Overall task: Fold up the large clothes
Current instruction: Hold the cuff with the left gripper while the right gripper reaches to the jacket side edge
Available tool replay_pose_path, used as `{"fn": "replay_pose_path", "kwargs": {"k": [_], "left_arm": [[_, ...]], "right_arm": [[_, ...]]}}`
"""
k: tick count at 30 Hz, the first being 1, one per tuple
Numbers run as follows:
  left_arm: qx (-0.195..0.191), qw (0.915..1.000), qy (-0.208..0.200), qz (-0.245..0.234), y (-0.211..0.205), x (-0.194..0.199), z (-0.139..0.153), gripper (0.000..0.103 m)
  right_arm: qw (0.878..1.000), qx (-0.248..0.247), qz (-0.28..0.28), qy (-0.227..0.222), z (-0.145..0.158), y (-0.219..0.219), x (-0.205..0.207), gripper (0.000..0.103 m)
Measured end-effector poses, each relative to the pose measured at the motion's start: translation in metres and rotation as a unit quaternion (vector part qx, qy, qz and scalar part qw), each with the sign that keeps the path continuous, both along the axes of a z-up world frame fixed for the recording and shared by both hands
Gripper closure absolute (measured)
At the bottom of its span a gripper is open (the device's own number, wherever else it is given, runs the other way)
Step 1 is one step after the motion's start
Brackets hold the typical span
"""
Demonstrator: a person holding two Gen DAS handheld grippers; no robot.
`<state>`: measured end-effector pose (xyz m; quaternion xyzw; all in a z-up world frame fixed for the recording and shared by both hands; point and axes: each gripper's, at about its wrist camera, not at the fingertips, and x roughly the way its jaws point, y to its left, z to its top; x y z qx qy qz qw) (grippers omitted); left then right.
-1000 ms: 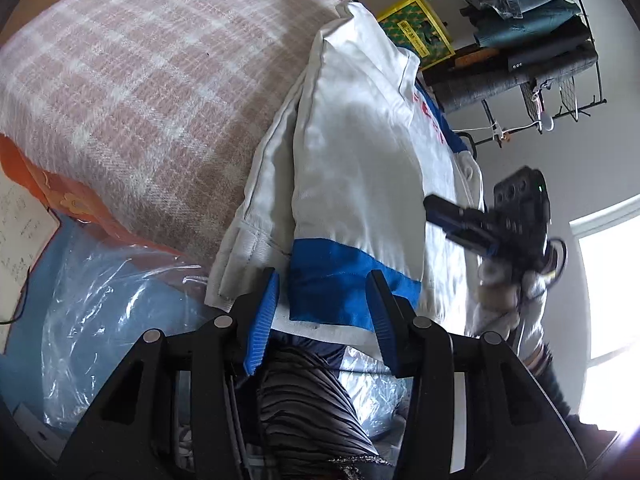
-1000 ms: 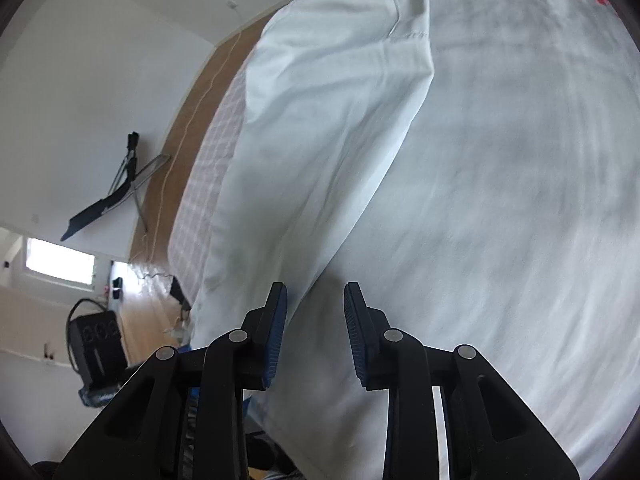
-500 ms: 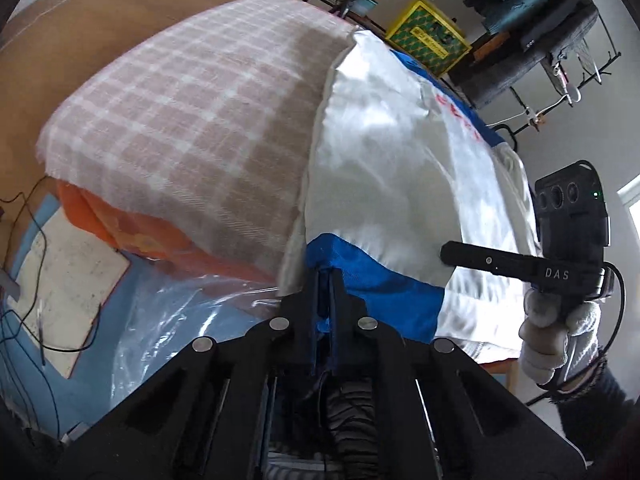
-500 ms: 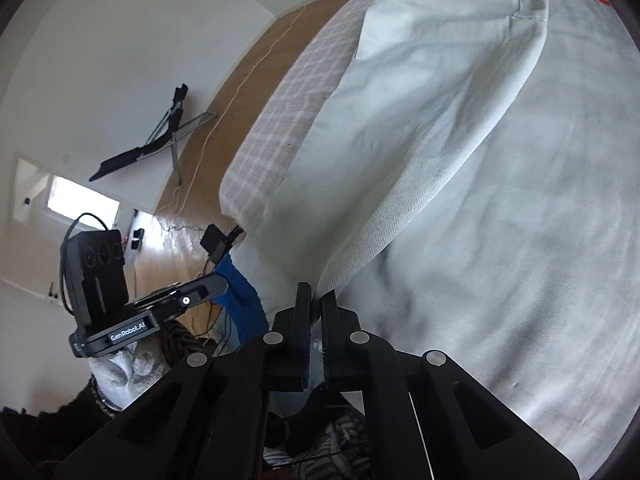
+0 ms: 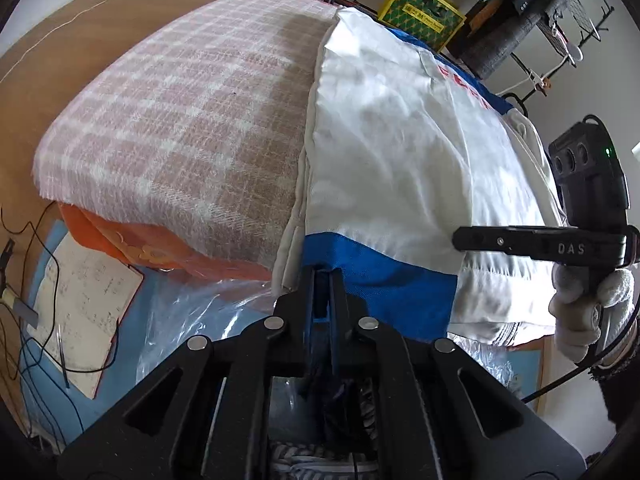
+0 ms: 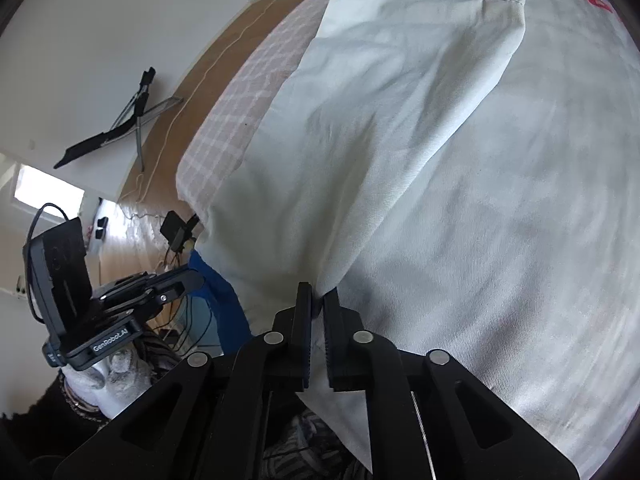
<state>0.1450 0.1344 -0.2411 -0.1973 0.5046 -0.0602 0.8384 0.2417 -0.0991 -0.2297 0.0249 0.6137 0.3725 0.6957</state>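
A large white garment [image 5: 400, 152] with a blue hem band [image 5: 384, 276] and red lettering lies on a pink plaid blanket [image 5: 192, 128]. My left gripper [image 5: 322, 280] is shut on the blue hem at the near edge. My right gripper [image 6: 318, 304] is shut on the white cloth [image 6: 400, 160] where a folded flap meets the body. In the left wrist view the right gripper [image 5: 464, 238] reaches in over the garment's right side. In the right wrist view the left gripper [image 6: 192, 276] holds the blue hem [image 6: 218, 296] at the left.
An orange cushion [image 5: 132, 240] and clear plastic [image 5: 200, 320] lie under the blanket's near edge. Papers [image 5: 84, 304] and cables are on the floor at the left. A yellow crate [image 5: 422, 10] and a clothes rack [image 5: 540, 12] stand behind.
Both grippers were open a second ago and have closed, the left on the blue hem and the right on the white cloth. Both have drawn back a little from the garment.
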Motion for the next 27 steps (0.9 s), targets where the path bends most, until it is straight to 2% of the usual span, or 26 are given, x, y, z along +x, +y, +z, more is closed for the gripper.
{"fn": "replay_pose_path", "kwargs": {"k": [1,2,3,5,7,11,14,16,17,19,21,24,27], "left_arm": [[-0.004,1.0,-0.003,0.004,0.004,-0.002,0.002,0.089],[-0.005,0.9999,-0.011,0.013,0.009,-0.006,0.005,0.08],[-0.005,0.9996,-0.016,0.022,0.014,-0.009,0.008,0.061],[-0.016,0.9987,-0.028,0.04,0.024,-0.011,0.01,0.042],[-0.041,0.9976,-0.024,0.05,0.033,-0.008,0.005,0.041],[-0.097,0.9933,0.016,0.06,0.041,0.009,-0.017,0.041],[-0.128,0.9895,0.031,0.059,0.039,0.016,-0.026,0.041],[-0.132,0.9893,0.029,0.054,0.036,0.018,-0.026,0.053],[-0.133,0.9894,0.03,0.049,0.034,0.019,-0.026,0.062],[-0.134,0.9895,0.029,0.045,0.031,0.019,-0.026,0.072],[-0.138,0.9894,0.021,0.042,0.031,0.017,-0.022,0.087],[-0.151,0.9877,-0.002,0.042,0.031,0.013,-0.011,0.091],[-0.142,0.989,-0.023,0.035,0.027,0.011,0.0,0.092]], "right_arm": [[1.0,-0.008,0.005,-0.007,0.004,-0.001,-0.002,0.092],[1.0,-0.014,0.009,-0.015,0.008,-0.003,-0.004,0.092],[0.999,-0.017,0.013,-0.025,0.014,-0.005,-0.005,0.092],[0.998,-0.013,0.015,-0.053,0.027,-0.007,-0.008,0.092],[0.997,-0.002,0.015,-0.077,0.036,-0.01,-0.008,0.092],[0.997,0.007,0.008,-0.077,0.032,-0.004,-0.003,0.092],[0.997,0.0,0.002,-0.075,0.02,-0.001,0.001,0.092],[0.997,0.0,0.0,-0.072,0.013,0.003,0.001,0.092],[0.998,-0.001,-0.001,-0.07,0.01,0.003,0.002,0.092],[0.998,-0.002,-0.004,-0.065,0.003,0.009,0.002,0.092],[0.998,-0.005,-0.004,-0.061,-0.003,0.013,0.003,0.092],[0.998,-0.022,0.01,-0.06,-0.007,0.017,0.001,0.092],[0.996,-0.042,0.032,-0.067,0.001,0.021,0.0,0.091]]}}
